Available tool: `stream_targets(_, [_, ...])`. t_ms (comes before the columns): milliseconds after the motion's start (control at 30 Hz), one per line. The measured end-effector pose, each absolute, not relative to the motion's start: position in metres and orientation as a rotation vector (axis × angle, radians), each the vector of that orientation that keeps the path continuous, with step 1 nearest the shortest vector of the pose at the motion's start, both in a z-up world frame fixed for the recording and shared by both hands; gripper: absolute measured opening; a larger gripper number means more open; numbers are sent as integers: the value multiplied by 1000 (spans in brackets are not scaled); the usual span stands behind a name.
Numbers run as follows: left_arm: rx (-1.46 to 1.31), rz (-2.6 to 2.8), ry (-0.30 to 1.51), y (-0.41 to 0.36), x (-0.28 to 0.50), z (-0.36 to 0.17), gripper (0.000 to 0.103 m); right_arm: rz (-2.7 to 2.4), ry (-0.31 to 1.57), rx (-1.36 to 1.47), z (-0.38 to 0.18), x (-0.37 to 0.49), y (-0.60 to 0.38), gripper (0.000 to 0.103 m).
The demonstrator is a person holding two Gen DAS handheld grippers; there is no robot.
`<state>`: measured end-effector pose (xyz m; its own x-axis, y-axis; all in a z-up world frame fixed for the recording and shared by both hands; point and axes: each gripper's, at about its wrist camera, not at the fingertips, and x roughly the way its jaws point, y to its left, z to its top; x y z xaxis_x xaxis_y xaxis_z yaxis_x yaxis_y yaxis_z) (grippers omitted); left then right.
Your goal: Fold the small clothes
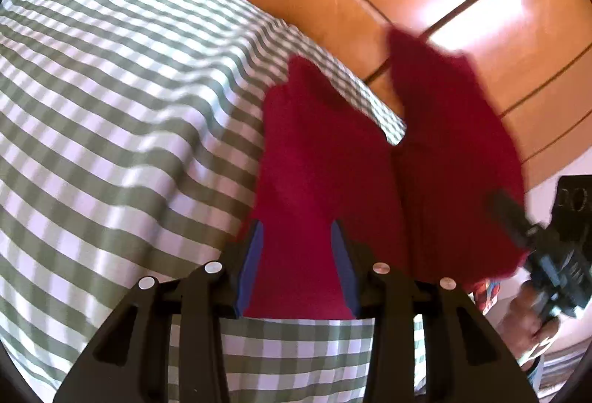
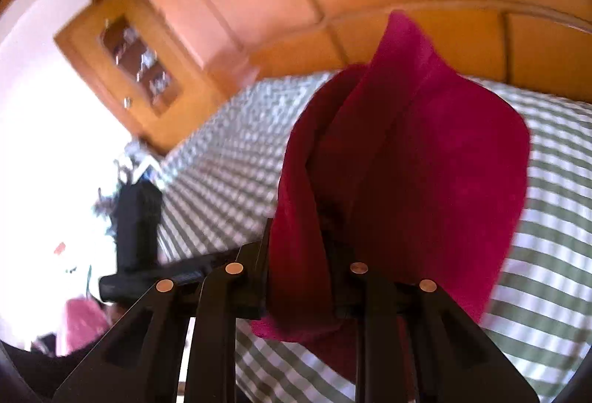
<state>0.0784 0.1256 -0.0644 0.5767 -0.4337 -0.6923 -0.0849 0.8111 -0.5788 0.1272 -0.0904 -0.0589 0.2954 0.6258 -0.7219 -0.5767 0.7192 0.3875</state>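
Red garment point(image 1: 325, 159) hangs lifted above the green-and-white checked tablecloth point(image 1: 111, 100), pinched at two spots. The left gripper point(image 1: 298, 233) has its jaws clamped on one bunched fold running up between its blue pads point(image 1: 342, 255). The right gripper point(image 2: 296, 236) likewise grips another part, cloth point(image 2: 407, 159) draping over and hiding its fingers.
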Motion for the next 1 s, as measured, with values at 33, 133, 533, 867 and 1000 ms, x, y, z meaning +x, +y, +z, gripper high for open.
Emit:
stream_targets(33, [-625, -216, 938, 132, 77, -62, 37, 800, 1008, 29, -67, 128, -81, 21])
stream_targets(133, [-672, -216, 924, 149, 74, -57, 42, 802, 1034, -56, -85, 124, -66, 30])
stream_targets(533, [-751, -321, 927, 153, 91, -45, 59, 808, 968, 113, -62, 67, -167, 57])
stream_targets(867, [-666, -381, 1012, 112, 110, -37, 60, 629, 1002, 73, -95, 39, -207, 57])
stream_targets(1000, [-631, -348, 1044, 101, 117, -43, 50, 556, 1002, 1, -106, 53, -183, 43])
